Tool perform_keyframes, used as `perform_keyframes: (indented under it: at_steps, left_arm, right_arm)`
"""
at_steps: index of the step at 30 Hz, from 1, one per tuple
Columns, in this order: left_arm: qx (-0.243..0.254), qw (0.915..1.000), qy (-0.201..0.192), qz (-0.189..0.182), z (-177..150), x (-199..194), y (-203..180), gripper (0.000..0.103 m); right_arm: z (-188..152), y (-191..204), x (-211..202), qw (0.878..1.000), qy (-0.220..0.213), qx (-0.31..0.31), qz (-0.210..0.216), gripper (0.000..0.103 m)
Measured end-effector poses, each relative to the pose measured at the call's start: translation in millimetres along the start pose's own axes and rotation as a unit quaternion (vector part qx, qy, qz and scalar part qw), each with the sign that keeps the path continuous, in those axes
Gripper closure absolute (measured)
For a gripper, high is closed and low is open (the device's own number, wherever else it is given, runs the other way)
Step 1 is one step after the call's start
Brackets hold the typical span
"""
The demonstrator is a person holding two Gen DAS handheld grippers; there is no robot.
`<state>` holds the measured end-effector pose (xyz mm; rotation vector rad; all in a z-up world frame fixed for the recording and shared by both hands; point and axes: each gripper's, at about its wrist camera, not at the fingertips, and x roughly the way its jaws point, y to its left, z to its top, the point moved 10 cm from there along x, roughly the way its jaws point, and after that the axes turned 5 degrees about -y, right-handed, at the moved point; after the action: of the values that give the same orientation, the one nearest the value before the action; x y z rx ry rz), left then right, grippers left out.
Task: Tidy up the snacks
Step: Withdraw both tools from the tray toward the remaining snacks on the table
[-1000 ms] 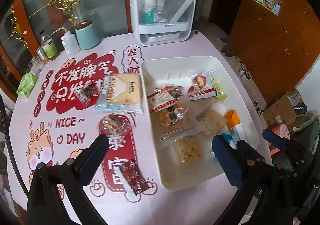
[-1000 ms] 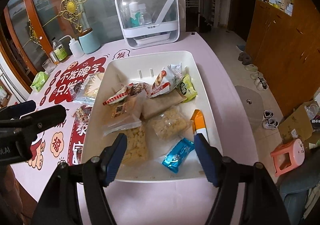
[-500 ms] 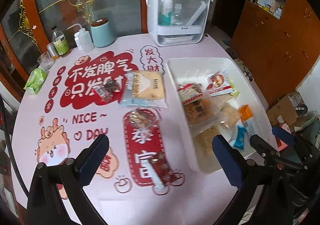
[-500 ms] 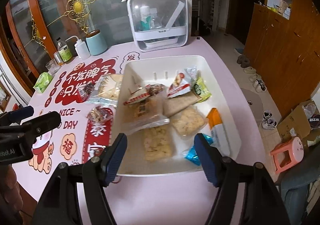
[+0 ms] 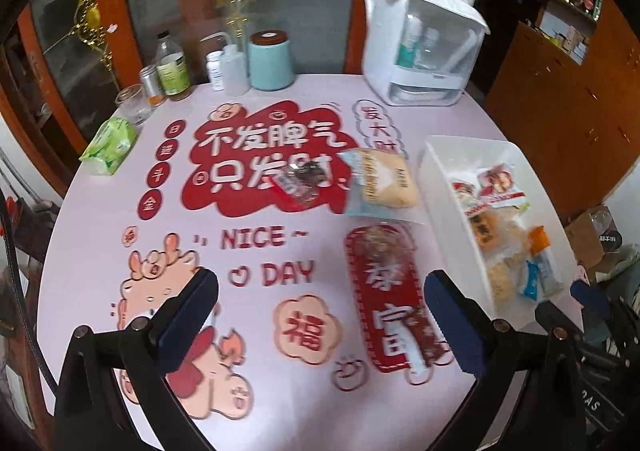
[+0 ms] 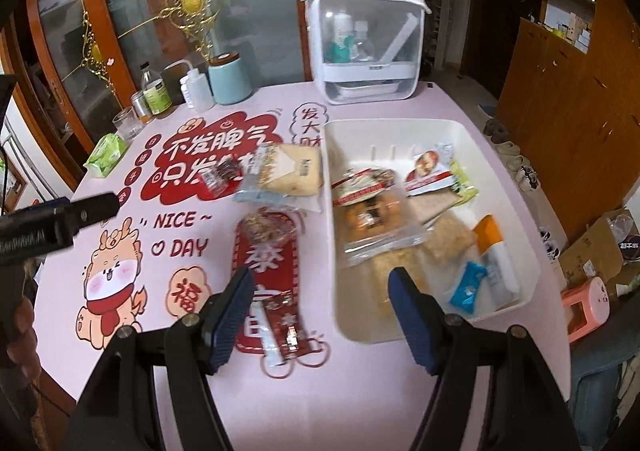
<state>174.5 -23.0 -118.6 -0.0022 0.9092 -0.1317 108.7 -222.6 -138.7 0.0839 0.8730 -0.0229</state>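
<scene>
Reaching for the loose snacks beside the bin

Four packets, the red sachet [image 6: 286, 333] nearest, are lying on the pink table [image 6: 360, 391] left of the white bin [image 6: 516, 187]; both the right gripper [image 6: 320, 317] and left gripper [image 5: 322, 315] are hovering wide open, holding nothing, likely needing to descend onto the sachet.

We see a round table [image 6: 400, 403] under a pink printed cloth, backed by orange-framed glass doors [image 6: 132, 11] with gold ornaments. Wooden cabinets [image 6: 568, 99] line the right wall; shoes [image 6: 516, 163] and a pink stool [image 6: 588, 307] sit on the pale floor.
</scene>
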Motion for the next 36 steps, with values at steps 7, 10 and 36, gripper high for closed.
perform_keyframes:
  at_steps: [7, 10, 36]
  left_arm:
    - [-0.013, 0.9999, 0.008, 0.003, 1, 14, 62, 0.001]
    - [-0.014, 0.9998, 0.015, 0.005, -1, 24, 79, 0.001]
    - [0.046, 0.9895, 0.127, -0.052, -55, 133, 8, 0.001]
  right_arm:
    - [-19, 39, 19, 1.0, 0.026, 0.005, 0.001, 0.033]
    - [-33, 51, 34, 0.999, 0.047, 0.004, 0.0, 0.033]
    - [-115, 43, 135, 0.996, 0.075, -0.043, 0.022, 0.033]
